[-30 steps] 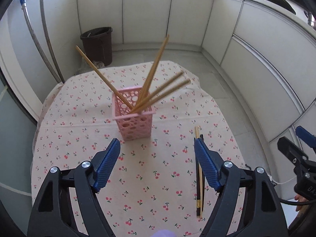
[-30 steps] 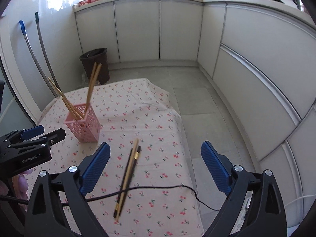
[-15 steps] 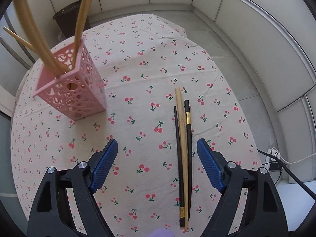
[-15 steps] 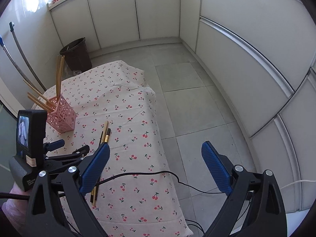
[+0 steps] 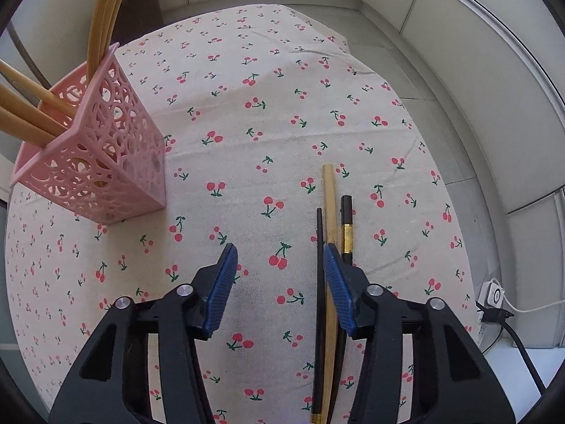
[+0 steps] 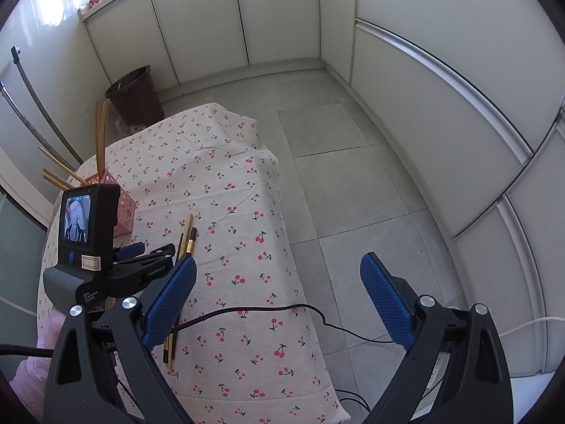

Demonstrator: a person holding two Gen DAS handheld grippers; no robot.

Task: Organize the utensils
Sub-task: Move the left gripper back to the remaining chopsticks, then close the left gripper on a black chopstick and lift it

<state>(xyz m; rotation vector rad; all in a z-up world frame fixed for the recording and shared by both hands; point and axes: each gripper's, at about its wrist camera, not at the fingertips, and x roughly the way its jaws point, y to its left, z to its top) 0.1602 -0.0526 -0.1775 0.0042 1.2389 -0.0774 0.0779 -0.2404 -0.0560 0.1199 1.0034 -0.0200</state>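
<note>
Left tool [image 5: 279, 268], released, low over the surface [image 5: 268, 81]: its jaws stand apart, the right pad [image 5: 337, 293] lying over the three loose chopsticks and nothing gripped between them. Right tool [image 6: 277, 304], also released and empty, held off the right edge of the surface, above the floor [image 6: 353, 176].

Loose utensils: a pale wooden chopstick [image 5: 329, 205] lies lengthwise on the cloth between two black chopsticks, the thin one [image 5: 319, 233] on its left and the gold-banded one [image 5: 346, 219] on its right; the three lie side by side, touching or very nearly so.

Pink holder [image 5: 102, 169], an openwork square basket, stands upright at the far left of the surface, well apart from the loose group. Several wooden chopsticks [image 5: 106, 24] already stand in it, leaning outward.

Progress, judged from the layout: the greater part of the sorting appears done; three chopsticks remain to be lifted and placed in the holder, and the left tool seems positioned to begin on them.

Surface: a table covered with a cream cloth printed with red cherries; a thin black cable [image 6: 268, 309] crosses its near edge.

Room: grey tiled floor, white cabinet fronts [image 6: 275, 17] along the far and right walls, a dark waste bin [image 6: 132, 93] beyond the surface, a white plug [image 5: 492, 291] on the floor at right.
</note>
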